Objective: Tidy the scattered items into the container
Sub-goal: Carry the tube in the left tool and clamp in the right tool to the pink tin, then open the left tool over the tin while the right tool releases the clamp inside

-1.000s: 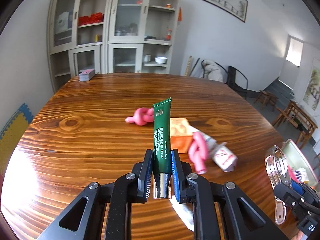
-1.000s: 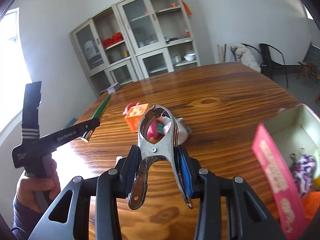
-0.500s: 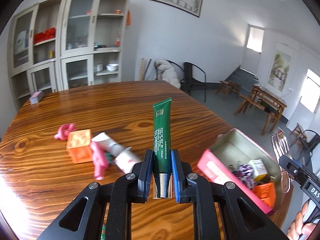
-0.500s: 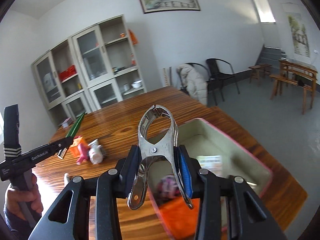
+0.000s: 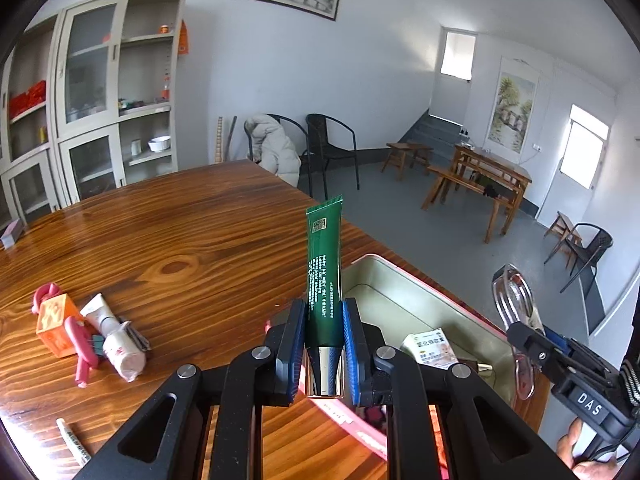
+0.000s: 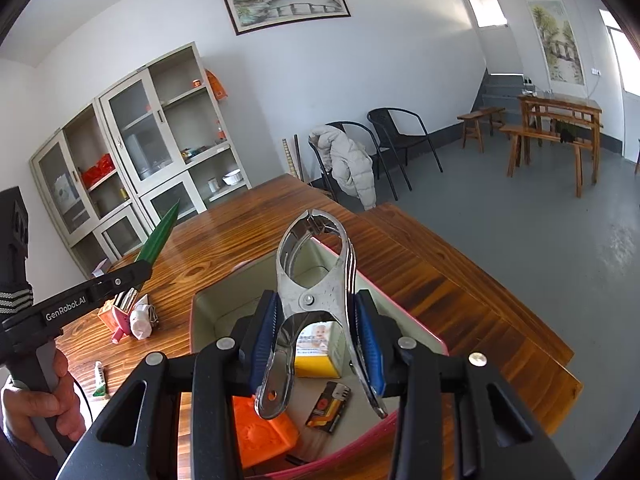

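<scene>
From your left wrist camera, your left gripper (image 5: 324,344) has its blue pads closed tight on the green tube (image 5: 324,264), gripping it low near the gold cap so the tube stands upright and reaches toward 12 o'clock from the jaws. The pink-rimmed tin (image 5: 404,280) lies on the wooden table (image 5: 180,240) just beyond and to the 2 o'clock side of that grip, with a small printed box (image 5: 434,346) on its floor at 3 o'clock from the pads. Out at 9 o'clock on the table sits the leftover cluster: an orange cube (image 5: 54,322), a pink twisted toy (image 5: 82,348) and a white tube (image 5: 114,344), all touching or just beside one another. At 3 to 4 o'clock you can see your right gripper (image 5: 534,334) carrying the metal clamp (image 5: 514,312) above the tin's right rim. From your right wrist camera, your right gripper (image 6: 316,336) stands partly open with its pads pressed against the handles of the metal clamp (image 6: 316,276), whose ring-shaped mouth points to 12 o'clock. The tin (image 6: 224,308) lies directly under and beyond the clamp, holding a printed box (image 6: 318,348), an orange block (image 6: 260,436) and a lighter (image 6: 330,406). At 9 o'clock your left hand (image 6: 36,412) holds the left gripper (image 6: 138,270), from which the green tube (image 6: 160,234) slants toward 1 o'clock, with the table cluster just beyond it.
</scene>
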A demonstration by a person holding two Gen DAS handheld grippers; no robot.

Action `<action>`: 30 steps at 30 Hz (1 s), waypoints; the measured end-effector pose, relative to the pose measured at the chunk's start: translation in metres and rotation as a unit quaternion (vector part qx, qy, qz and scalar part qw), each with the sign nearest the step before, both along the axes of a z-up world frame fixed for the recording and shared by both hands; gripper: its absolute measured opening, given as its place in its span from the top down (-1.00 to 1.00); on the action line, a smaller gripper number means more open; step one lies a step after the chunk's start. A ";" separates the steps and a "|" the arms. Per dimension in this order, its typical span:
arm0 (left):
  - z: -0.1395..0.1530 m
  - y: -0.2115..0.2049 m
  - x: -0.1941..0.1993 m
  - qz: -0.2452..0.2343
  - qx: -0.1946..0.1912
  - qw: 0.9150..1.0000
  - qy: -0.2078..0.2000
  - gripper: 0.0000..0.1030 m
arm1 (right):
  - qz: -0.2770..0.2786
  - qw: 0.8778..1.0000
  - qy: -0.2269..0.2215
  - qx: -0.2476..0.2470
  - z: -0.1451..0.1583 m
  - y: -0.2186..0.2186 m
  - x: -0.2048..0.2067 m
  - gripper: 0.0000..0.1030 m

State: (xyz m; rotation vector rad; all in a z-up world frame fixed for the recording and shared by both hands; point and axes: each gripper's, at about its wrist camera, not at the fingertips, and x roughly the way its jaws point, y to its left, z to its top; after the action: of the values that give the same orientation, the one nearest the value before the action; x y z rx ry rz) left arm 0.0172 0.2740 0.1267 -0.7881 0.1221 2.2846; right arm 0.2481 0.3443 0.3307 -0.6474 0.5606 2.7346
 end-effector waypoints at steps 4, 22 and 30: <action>-0.002 0.012 0.000 -0.003 -0.006 1.000 -0.002 0.63 | -0.004 1.000 -0.002 -0.001 -0.005 0.005 0.000 0.16; -0.015 0.002 -0.006 0.029 -0.016 0.999 -0.012 -1.00 | -0.016 1.000 -0.012 0.002 -0.012 0.005 0.001 -0.37; -0.015 -0.018 -0.004 0.046 -0.025 0.999 0.000 -1.00 | -0.010 1.000 -0.013 -0.007 -0.013 -0.004 -0.003 -0.47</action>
State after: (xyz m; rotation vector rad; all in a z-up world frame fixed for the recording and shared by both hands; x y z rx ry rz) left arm 0.0130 0.2559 0.1119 -0.8352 0.1448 2.3766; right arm 0.2448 0.3405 0.3181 -0.6751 0.5763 2.7027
